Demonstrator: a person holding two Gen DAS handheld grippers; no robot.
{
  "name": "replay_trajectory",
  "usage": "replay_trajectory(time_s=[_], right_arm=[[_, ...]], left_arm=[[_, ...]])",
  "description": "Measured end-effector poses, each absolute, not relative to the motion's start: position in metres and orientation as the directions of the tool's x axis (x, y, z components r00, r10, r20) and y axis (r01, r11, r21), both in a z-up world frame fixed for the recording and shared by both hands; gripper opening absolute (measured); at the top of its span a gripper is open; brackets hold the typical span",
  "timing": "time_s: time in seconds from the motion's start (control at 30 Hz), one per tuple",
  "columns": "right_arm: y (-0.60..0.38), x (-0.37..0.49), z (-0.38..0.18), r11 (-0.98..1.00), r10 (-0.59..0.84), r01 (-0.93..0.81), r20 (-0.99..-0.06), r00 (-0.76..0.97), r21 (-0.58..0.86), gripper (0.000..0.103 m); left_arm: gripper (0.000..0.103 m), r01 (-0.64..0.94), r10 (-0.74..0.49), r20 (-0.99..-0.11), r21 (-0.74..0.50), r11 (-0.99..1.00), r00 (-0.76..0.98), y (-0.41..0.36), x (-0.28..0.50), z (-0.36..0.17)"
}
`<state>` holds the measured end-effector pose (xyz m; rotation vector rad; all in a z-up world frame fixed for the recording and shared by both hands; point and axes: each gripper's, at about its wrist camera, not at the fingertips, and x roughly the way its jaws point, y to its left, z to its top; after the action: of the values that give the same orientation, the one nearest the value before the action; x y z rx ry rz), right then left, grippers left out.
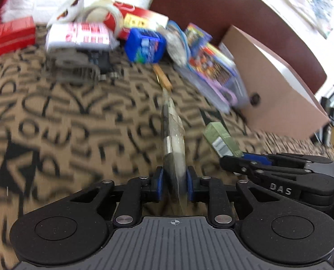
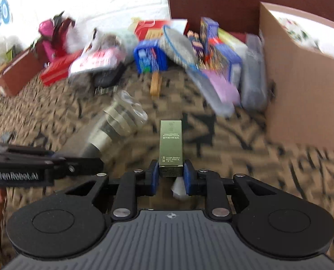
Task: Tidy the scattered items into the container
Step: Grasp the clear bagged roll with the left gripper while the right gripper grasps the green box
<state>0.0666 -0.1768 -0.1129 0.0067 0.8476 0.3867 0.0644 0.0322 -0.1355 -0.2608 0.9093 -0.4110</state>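
Cardboard box (image 2: 302,78) flanked by packets (image 2: 214,51); wooden clip (image 2: 155,85) ahead

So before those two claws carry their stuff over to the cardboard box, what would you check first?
1. Left gripper shut on the clear packet: ok.
2. Right gripper shut on the green box: ok.
3. Green box gripped only at its near end: cannot tell if secure.
4. Cardboard box open on top: ok.
5. Room inside it: cannot tell.
6. Grippers apart from each other: ok.
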Motion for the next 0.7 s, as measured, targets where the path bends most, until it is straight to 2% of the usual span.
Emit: replay_trajectory(time_s=[0.07, 0.17, 0.27, 0.3, 0.33, 0.37, 0.4, 0.57, 0.6, 0.63, 0.67, 0.7], right_arm=[[-0.184, 0.048, -0.112, 0.927, 0.344, -0.336, -0.732, 0.588, 0.166, 0.026], [-0.189, 0.037, -0.112, 0.93, 0.335, -0.332, -0.739, 0.585, 0.158, 0.026], [-0.189, 0.039, -0.113, 0.937, 0.319, -0.319, -0.732, 0.602, 0.145, 0.027], [-0.188, 0.04, -0.113, 0.939, 0.312, -0.316, -0.73, 0.607, 0.139, 0.031], [-0.188, 0.04, -0.113, 0.939, 0.309, -0.316, -0.728, 0.612, 0.133, 0.04], [-0.187, 0.041, -0.113, 0.94, 0.307, -0.317, -0.726, 0.615, 0.129, 0.045], [-0.186, 0.043, -0.114, 0.94, 0.306, -0.318, -0.724, 0.619, 0.125, 0.053], [-0.183, 0.048, -0.116, 0.939, 0.295, -0.328, -0.721, 0.627, 0.099, 0.054], [-0.183, 0.049, -0.117, 0.939, 0.295, -0.329, -0.723, 0.624, 0.098, 0.052], [-0.183, 0.049, -0.117, 0.938, 0.295, -0.332, -0.724, 0.623, 0.097, 0.045], [-0.183, 0.049, -0.116, 0.936, 0.299, -0.337, -0.724, 0.621, 0.098, 0.039], [-0.183, 0.049, -0.116, 0.933, 0.307, -0.345, -0.725, 0.616, 0.103, 0.033]], left_arm=[[0.023, 0.243, -0.452, -0.709, -0.383, 0.891, 0.541, 0.032, 0.051, -0.136], [0.049, 0.251, -0.442, -0.712, -0.364, 0.897, 0.546, 0.029, 0.045, -0.136], [0.065, 0.23, -0.422, -0.706, -0.356, 0.906, 0.569, 0.027, 0.049, -0.132], [0.069, 0.223, -0.416, -0.703, -0.355, 0.908, 0.577, 0.027, 0.051, -0.131], [0.075, 0.216, -0.406, -0.702, -0.348, 0.912, 0.585, 0.026, 0.054, -0.131], [0.077, 0.206, -0.392, -0.705, -0.338, 0.918, 0.591, 0.024, 0.057, -0.132], [0.077, 0.201, -0.381, -0.709, -0.328, 0.923, 0.593, 0.023, 0.06, -0.133], [0.075, 0.209, -0.357, -0.717, -0.29, 0.934, 0.599, 0.014, 0.071, -0.134], [0.072, 0.22, -0.348, -0.722, -0.27, 0.937, 0.598, 0.011, 0.072, -0.135], [0.056, 0.236, -0.337, -0.728, -0.242, 0.941, 0.598, 0.007, 0.072, -0.135], [0.049, 0.252, -0.324, -0.734, -0.212, 0.944, 0.597, 0.004, 0.072, -0.135], [0.049, 0.262, -0.323, -0.735, -0.203, 0.944, 0.596, 0.003, 0.072, -0.135]])
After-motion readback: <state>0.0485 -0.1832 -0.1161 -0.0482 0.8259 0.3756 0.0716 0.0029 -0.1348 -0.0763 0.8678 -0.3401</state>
